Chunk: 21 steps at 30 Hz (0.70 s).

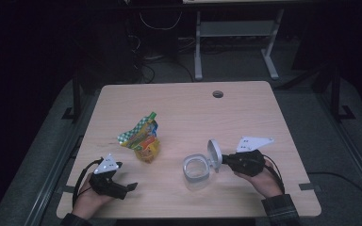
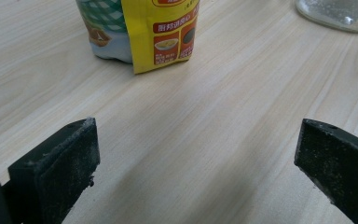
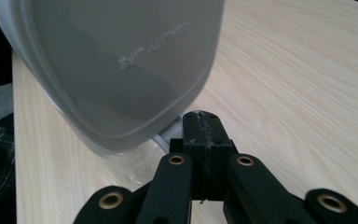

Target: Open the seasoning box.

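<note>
A clear plastic container (image 1: 195,172) stands on the wooden table (image 1: 245,117), its grey flip lid (image 1: 213,151) swung up. My right gripper (image 1: 224,160) is shut, and its tips rest against the lid's lower edge by the hinge. In the right gripper view the jaws (image 3: 203,128) are pressed together under the big grey lid (image 3: 116,60); nothing shows between them. A crumpled green and yellow snack pouch (image 1: 143,139) lies left of centre. My left gripper (image 1: 125,189) sits near the front left edge, open and empty, with the pouch (image 2: 158,32) ahead of its jaws (image 2: 196,172).
A round cable hole (image 1: 218,93) sits near the table's far edge. Beyond the table stand a white desk frame (image 1: 235,37) and loose cables on a dark floor. The container's base (image 2: 338,14) shows at the top right of the left gripper view.
</note>
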{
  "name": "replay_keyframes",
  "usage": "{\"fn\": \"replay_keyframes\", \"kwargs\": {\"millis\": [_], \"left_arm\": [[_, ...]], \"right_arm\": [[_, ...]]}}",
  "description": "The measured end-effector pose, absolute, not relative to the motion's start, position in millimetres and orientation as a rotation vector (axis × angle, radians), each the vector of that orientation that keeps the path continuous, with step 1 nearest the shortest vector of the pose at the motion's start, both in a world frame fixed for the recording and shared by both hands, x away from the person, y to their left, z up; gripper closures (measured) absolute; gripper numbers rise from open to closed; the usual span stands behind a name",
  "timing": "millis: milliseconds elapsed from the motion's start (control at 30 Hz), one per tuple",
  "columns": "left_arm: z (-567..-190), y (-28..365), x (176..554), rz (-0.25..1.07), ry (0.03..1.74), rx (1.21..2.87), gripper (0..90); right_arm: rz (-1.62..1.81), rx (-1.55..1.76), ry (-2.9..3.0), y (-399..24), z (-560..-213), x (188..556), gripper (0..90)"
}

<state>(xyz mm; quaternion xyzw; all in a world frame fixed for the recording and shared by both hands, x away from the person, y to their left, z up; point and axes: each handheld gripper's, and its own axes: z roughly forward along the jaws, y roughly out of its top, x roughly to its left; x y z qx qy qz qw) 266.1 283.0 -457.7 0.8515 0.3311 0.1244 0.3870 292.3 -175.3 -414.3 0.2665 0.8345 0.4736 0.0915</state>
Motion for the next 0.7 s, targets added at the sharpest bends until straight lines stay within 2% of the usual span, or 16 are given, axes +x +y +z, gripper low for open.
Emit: {"fn": "replay_keyframes", "kwargs": {"millis": [100,200,567,700], "left_arm": [[-457,284,267,0.317,0.834,2.175,0.0],[-456,285,267,0.325,0.831,2.179,0.0],[-455,283,264,0.320,0.835,2.159,0.0],[-455,285,264,0.316,0.837,2.163,0.0]], "right_arm": [[1.399,0.811,2.465,-180,-416,293,89.3],[1.413,0.860,2.430,-186,-418,293,83.9],[1.331,0.994,2.273,-213,-435,286,44.5],[1.293,1.038,2.258,-219,-446,282,34.1]]}}
